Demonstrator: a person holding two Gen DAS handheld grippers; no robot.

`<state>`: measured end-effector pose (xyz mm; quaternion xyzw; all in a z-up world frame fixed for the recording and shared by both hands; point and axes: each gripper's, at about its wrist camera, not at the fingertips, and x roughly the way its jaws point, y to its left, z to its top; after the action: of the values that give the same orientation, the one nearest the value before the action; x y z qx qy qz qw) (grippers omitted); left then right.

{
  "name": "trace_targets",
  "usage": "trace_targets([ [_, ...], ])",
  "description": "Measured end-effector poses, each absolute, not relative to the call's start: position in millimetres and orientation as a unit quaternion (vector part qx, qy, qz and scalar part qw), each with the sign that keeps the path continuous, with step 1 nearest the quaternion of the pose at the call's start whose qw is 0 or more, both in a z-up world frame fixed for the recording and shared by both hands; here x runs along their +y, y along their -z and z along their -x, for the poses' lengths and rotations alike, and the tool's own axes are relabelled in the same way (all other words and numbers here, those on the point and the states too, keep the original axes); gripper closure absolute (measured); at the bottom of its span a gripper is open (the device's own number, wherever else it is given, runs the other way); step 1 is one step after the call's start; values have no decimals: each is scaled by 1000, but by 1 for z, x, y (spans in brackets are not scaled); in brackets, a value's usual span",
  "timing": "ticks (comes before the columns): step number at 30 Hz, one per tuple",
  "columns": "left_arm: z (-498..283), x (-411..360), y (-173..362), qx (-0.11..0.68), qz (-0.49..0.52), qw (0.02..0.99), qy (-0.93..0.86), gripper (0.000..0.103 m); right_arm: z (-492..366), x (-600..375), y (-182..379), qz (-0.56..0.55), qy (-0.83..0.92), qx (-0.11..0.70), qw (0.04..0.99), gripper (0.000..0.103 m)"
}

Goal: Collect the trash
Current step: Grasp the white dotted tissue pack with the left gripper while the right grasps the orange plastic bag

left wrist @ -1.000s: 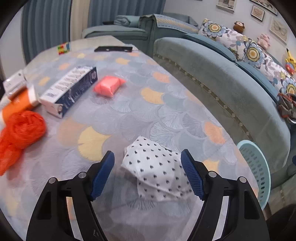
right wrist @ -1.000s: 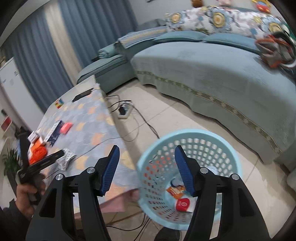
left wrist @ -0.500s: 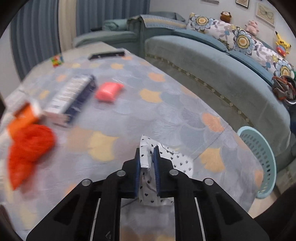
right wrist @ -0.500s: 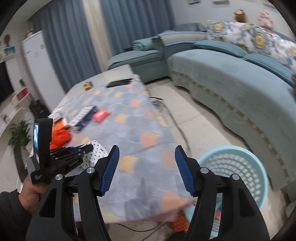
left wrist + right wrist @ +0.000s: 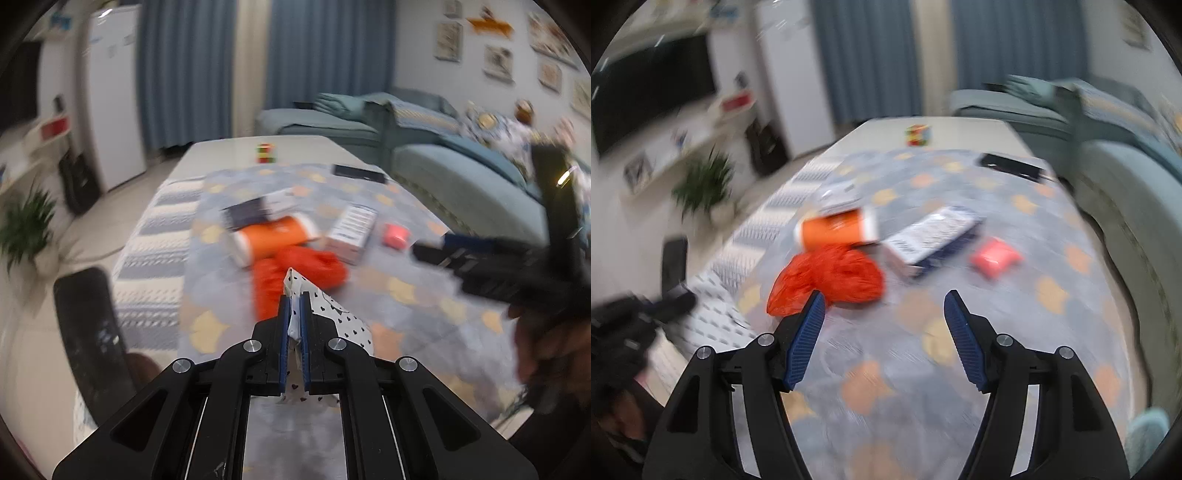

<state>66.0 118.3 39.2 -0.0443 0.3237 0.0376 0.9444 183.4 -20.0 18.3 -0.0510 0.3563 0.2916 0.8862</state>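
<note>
White heart-dotted paper wrapper (image 5: 325, 314) is pinched in my left tool (image 5: 294, 314), lifted off the table (image 5: 1015, 325). Right tool (image 5: 882, 325) gapes empty. Left to collect: orange mesh bag (image 5: 831, 277), orange bottle (image 5: 834, 229), blue-white carton (image 5: 931, 238), pink packet (image 5: 995, 256).

Both claws, left claw (image 5: 294, 325) and right claw (image 5: 882, 339), are chunky black plastic with ribbed blue finger pads (image 5: 805, 341) and silver screws (image 5: 252, 345).
</note>
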Motion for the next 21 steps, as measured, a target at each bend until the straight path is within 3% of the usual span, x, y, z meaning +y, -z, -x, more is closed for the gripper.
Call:
trace_targets([
  [14, -63, 159, -44, 298, 93, 948, -70, 99, -231, 76, 49, 118, -281, 401, 864, 36],
  [15, -63, 160, -43, 298, 91, 948, -71, 99, -235, 79, 56, 125, -269, 418, 859, 40],
  [16, -64, 160, -42, 299, 92, 947, -71, 99, -237, 79, 62, 127, -259, 431, 855, 53],
  [18, -65, 162, -41, 301, 97, 946, -69, 99, -236, 74, 62, 117, -256, 436, 855, 68],
  [21, -64, 164, -42, 299, 100, 947, -67, 99, -230, 64, 49, 95, -276, 431, 854, 78],
])
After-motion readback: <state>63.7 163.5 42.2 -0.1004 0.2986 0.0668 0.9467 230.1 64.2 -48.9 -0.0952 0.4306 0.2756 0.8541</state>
